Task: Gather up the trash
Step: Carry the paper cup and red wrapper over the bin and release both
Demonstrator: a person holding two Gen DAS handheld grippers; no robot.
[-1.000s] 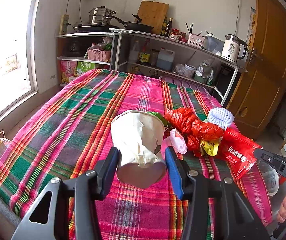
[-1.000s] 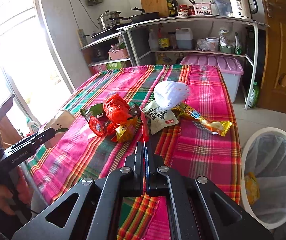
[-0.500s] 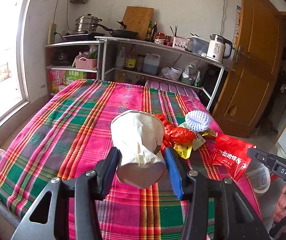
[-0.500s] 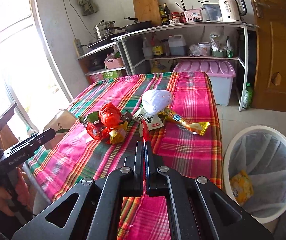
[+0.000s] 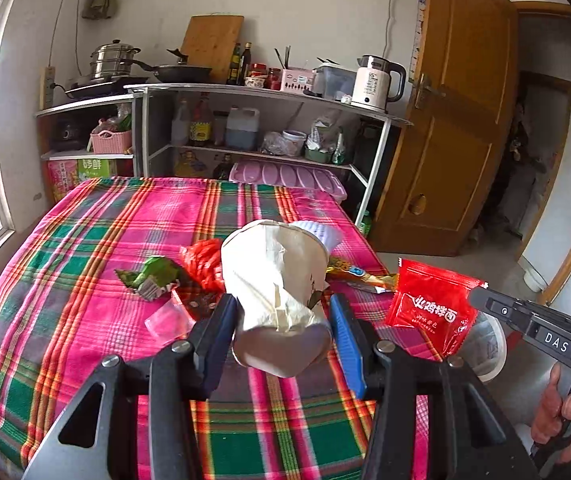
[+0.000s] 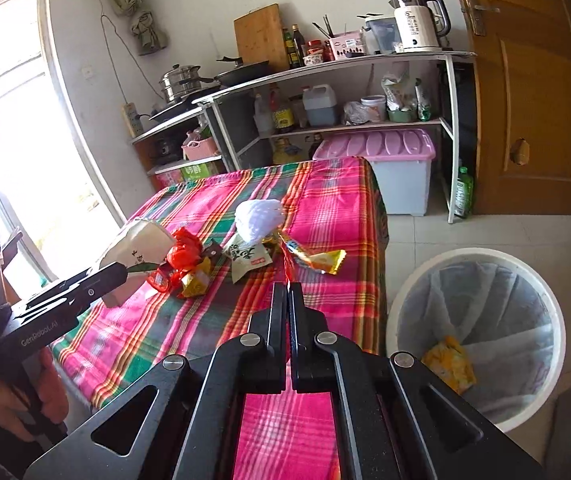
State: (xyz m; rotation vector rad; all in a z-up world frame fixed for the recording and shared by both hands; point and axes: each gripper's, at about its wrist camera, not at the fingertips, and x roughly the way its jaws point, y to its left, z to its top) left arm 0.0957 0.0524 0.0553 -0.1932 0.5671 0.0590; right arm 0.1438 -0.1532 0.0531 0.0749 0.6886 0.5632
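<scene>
Seen from two handheld grippers above a table (image 6: 325, 184) draped in pink and green plaid cloth. Left gripper (image 5: 283, 316) clamped around a crumpled white paper cup (image 5: 277, 276), lifted clear of the cloth. Right gripper (image 6: 288, 300) pinched tight on the edge of a red noodle sachet (image 5: 433, 308), only a thin red sliver showing between its closed fingers in the right wrist view. Beside the table on the floor, a white bin (image 6: 477, 360) with a pale liner, already holding one yellow wrapper (image 6: 449, 364). Still lying on the table, clustered near the middle: a red plastic bag (image 6: 181, 252), a green wrapper (image 5: 153, 276), a small yellow packet (image 6: 195, 280), a white foam net (image 6: 259, 216), a beige snack packet (image 6: 247, 260) and a long yellow wrapper (image 6: 313, 258). A clear plastic scrap (image 5: 169, 320) also on the table near the left gripper. Judged early to midway: one item binned, two in hand and not yet over the bin, at least half a dozen pieces left to gather
</scene>
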